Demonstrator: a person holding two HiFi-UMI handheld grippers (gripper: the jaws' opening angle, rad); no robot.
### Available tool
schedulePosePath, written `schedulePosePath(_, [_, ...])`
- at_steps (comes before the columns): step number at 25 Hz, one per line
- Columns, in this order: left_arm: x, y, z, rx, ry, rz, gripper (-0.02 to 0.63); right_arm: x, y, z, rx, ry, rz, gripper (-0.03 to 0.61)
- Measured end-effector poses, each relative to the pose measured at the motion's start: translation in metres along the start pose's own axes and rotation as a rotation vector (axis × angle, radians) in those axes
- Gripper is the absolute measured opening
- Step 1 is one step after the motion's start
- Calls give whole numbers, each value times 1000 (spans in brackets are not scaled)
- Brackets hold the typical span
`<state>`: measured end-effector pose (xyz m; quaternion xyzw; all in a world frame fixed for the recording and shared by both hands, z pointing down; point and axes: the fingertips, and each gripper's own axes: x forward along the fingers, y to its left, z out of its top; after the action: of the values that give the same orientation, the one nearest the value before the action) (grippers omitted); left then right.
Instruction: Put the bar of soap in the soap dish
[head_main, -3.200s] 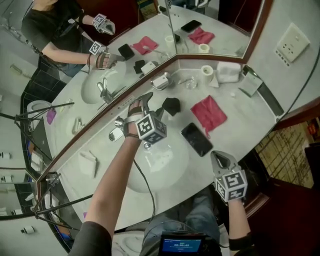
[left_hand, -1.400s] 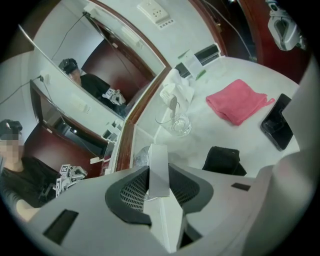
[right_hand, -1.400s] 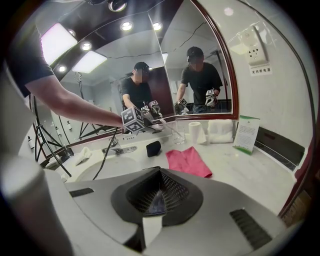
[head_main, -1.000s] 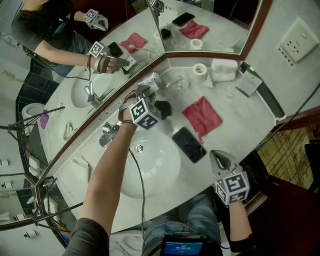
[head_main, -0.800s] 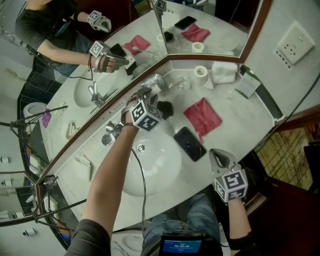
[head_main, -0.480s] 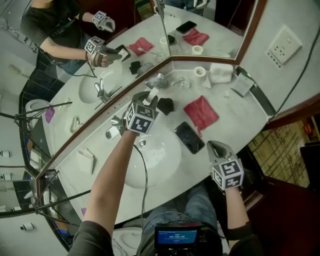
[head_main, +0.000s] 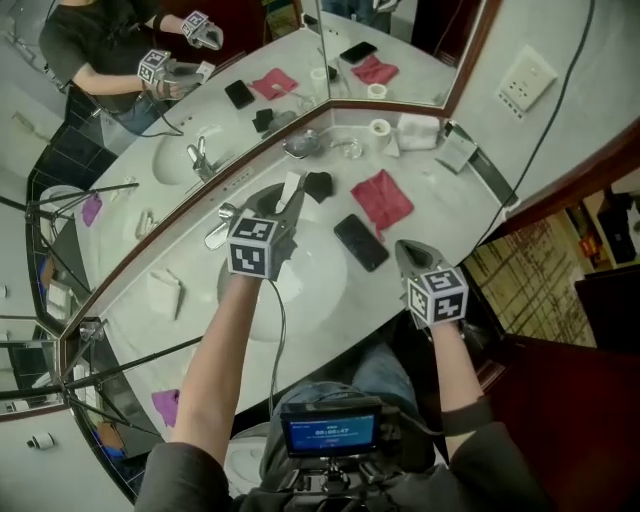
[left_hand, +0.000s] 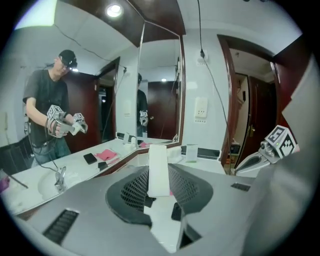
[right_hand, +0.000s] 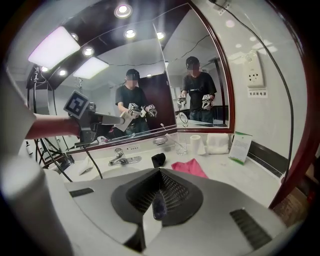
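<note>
The white bar of soap (left_hand: 158, 165) stands on end between the jaws of my left gripper (left_hand: 159, 192), which is shut on it. In the head view that left gripper (head_main: 290, 202) is raised over the back of the basin, and the soap (head_main: 291, 187) sticks out past its tips. The silvery soap dish (head_main: 300, 143) sits by the mirror, beyond and apart from the bar; it also shows in the right gripper view as a soap dish (right_hand: 161, 141) at the mirror's foot. My right gripper (head_main: 405, 248) hangs at the counter's front right, and its jaws (right_hand: 159, 197) are shut on nothing.
A black phone (head_main: 360, 242), a red cloth (head_main: 381, 198) and a small black object (head_main: 318, 185) lie right of the basin (head_main: 320, 285). The faucet (head_main: 222, 228) is at its left. A glass (head_main: 347, 150), a tissue roll (head_main: 380, 128), a folded towel (head_main: 417, 131) and a card (head_main: 456, 150) line the back.
The left gripper has risen and drawn back from the soap dish toward the basin, rolling its wrist, with the white bar in its jaws. The right gripper has lifted a little.
</note>
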<state>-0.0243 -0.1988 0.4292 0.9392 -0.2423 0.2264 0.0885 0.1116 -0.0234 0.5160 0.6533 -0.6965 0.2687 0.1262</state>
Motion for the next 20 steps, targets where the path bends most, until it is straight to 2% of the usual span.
schedulePosePath(4, [-30, -22, -3, -39, -42, -16, 104, -8, 5, 7, 37, -17, 2, 20])
schedulePosePath(8, [-53, -35, -13, -56, -56, -26, 104, -14, 16, 9, 29, -23, -1, 20])
schedulePosePath(15, [-67, -53, -41, -66, -28, -49, 105, -19, 28, 6, 19, -18, 4, 20])
schedulePosePath(20, [-53, -85, -84, -57, 56, -98, 106, -25, 24, 1, 27, -14, -4, 20])
